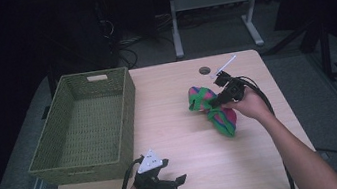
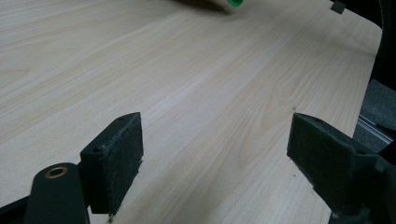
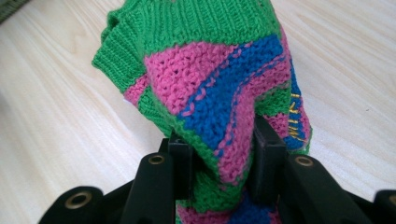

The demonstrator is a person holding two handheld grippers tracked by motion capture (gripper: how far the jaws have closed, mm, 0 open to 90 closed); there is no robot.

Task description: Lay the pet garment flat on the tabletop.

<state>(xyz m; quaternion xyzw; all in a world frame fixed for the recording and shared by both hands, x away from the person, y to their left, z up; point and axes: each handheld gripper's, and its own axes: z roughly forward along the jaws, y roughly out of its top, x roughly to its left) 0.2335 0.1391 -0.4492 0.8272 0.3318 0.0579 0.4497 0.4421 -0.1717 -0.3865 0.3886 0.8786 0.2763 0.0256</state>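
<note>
High view shows the left gripper (image 1: 181,178) resting near the bench (image 1: 178,138) front edge, fingers spread on nothing, likely waiting. Farther back, the right gripper (image 1: 213,102) pinches the striped knit garment (image 1: 215,112) mid-fold, one end lifted, probably for the empty basket (image 1: 85,127) left.

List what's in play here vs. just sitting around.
In play:
- knitted garment, striped green, pink and blue
- right gripper, clamped on its fabric
- woven basket, open and empty, the likely drop spot

Idle:
- left gripper, jaws apart over bare wood
- table
- round cable port near the far edge
</note>
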